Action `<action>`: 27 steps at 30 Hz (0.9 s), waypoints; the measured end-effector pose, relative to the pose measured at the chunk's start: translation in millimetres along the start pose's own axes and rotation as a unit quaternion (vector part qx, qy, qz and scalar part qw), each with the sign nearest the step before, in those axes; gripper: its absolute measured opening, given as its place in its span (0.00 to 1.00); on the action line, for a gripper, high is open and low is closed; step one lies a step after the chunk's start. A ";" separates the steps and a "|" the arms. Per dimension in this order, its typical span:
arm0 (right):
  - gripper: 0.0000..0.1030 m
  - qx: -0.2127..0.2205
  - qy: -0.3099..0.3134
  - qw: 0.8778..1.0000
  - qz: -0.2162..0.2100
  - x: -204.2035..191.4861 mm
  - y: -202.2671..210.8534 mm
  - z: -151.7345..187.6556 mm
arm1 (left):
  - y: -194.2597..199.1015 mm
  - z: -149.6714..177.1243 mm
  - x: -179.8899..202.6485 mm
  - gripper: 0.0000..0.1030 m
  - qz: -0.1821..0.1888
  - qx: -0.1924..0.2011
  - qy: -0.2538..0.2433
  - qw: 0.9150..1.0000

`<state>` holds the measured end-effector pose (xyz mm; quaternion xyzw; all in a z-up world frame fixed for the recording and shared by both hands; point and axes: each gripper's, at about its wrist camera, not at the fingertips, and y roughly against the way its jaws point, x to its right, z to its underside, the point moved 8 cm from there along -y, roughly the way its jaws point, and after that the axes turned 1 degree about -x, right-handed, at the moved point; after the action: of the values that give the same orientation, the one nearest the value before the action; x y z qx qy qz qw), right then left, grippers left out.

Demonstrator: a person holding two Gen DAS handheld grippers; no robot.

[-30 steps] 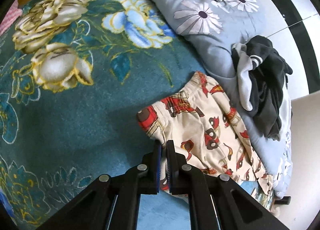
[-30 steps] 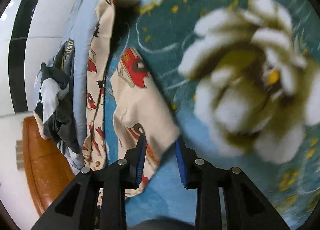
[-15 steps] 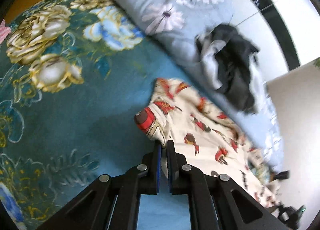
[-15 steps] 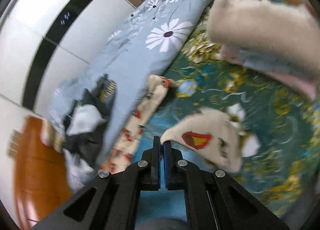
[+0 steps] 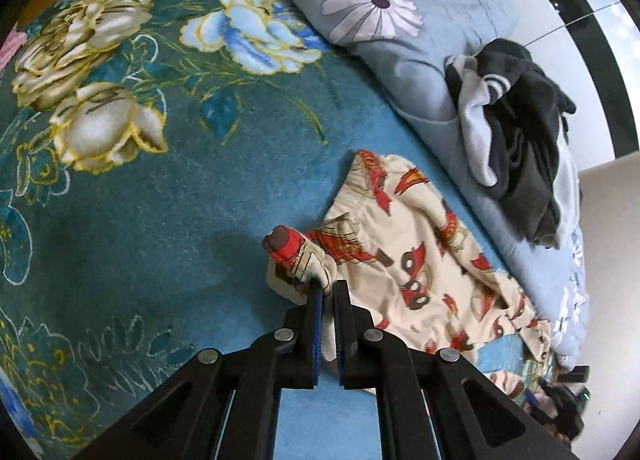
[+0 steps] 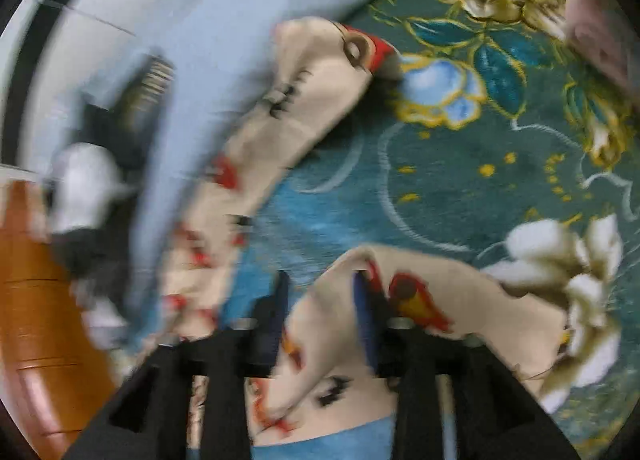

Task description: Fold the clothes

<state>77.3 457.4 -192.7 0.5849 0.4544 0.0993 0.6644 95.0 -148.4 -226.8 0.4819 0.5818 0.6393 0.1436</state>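
**Fold under way: one corner pinched, the other let loose**

The left gripper [image 5: 327, 292] has its jaws pressed together on a bunched corner of the cream car-print garment [image 5: 404, 256], which spreads ahead and to its right over the teal floral blanket [image 5: 168, 203].

The right gripper [image 6: 320, 284] stands spread, cloth lying between and under its fingers; the blur makes it hard to say whether they touch it.

The step looks like laying one edge over. Next, the right needs a fresh pinch on a free corner, level with the left's.
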 end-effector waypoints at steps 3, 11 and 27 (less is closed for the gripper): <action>0.37 0.057 -0.019 0.998 -0.037 33.7 47.6 6.6 | -7.4 2.2 -4.7 0.06 -0.008 -0.004 0.007 1.000; 0.42 0.054 -0.004 0.998 0.045 121.1 69.5 66.7 | -14.7 5.4 3.5 0.06 -0.019 -0.005 0.008 1.000; 0.34 0.007 0.244 0.957 0.157 84.3 19.2 119.2 | -9.1 19.0 1.2 0.06 -0.034 -0.007 -0.002 0.999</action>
<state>218.6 437.1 -228.8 0.6116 0.5062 0.3389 0.5048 105.8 -133.5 -237.0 0.4620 0.5932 0.6371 0.1694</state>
